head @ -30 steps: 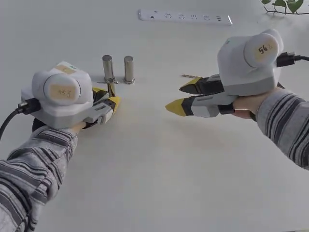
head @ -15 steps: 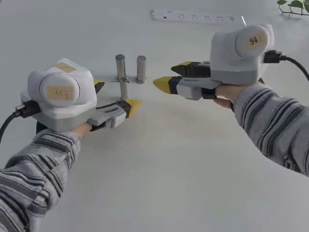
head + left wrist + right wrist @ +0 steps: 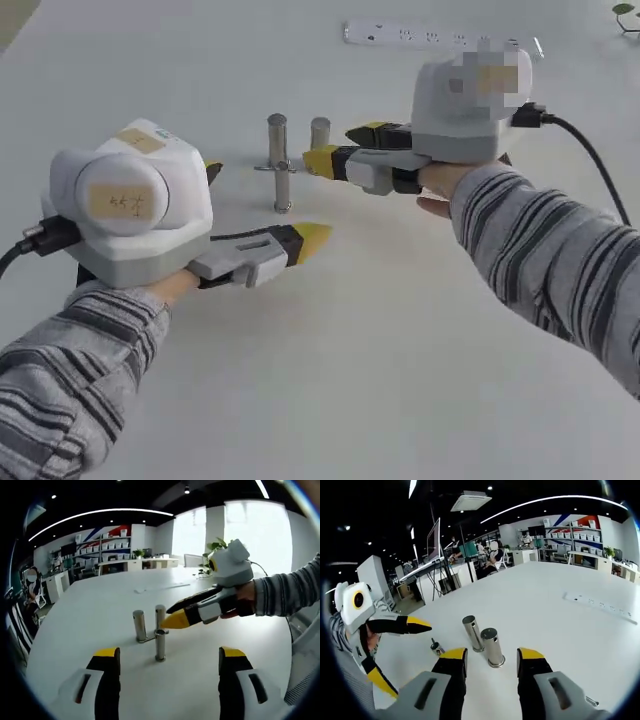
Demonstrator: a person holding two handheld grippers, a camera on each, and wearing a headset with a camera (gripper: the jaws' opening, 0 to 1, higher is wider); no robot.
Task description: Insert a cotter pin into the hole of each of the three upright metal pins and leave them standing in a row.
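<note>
Gaping wide at the bottom of the left gripper view, the left gripper (image 3: pixel 170 652) is released, its yellow-tipped jaws well apart. A second ago, in the head view, those jaws sat close about the near pin (image 3: pixel 160 645). Now that short pin stands upright and free just ahead of them, touching neither. On the gripper's round cap, at the lower left of the head view, a tan sticker (image 3: pixel 120 203) carries handwriting too faint to read.

Behind the near pin, toward the middle of the frame, stand the left rear pin (image 3: pixel 139 625) and the right rear pin (image 3: pixel 160 614), both upright and close together. A thin cotter pin (image 3: pixel 262 167) sticks out sideways at the left one's foot; whether it passes through a hole I cannot tell.

The right gripper (image 3: pixel 492 655) hung well to the right of the pins a second ago. It has since come across, and in its own view its slack jaws flank the right rear pin with a gap on each side.

The workbench (image 3: pixel 350 350) is plain white. At the top of the head view lies a white power strip (image 3: pixel 440 38), with plant (image 3: pixel 627 9) leaves in the top right corner. Beyond, the gripper views show an open office with shelves (image 3: pixel 112 547) and bright windows (image 3: pixel 240 525).
</note>
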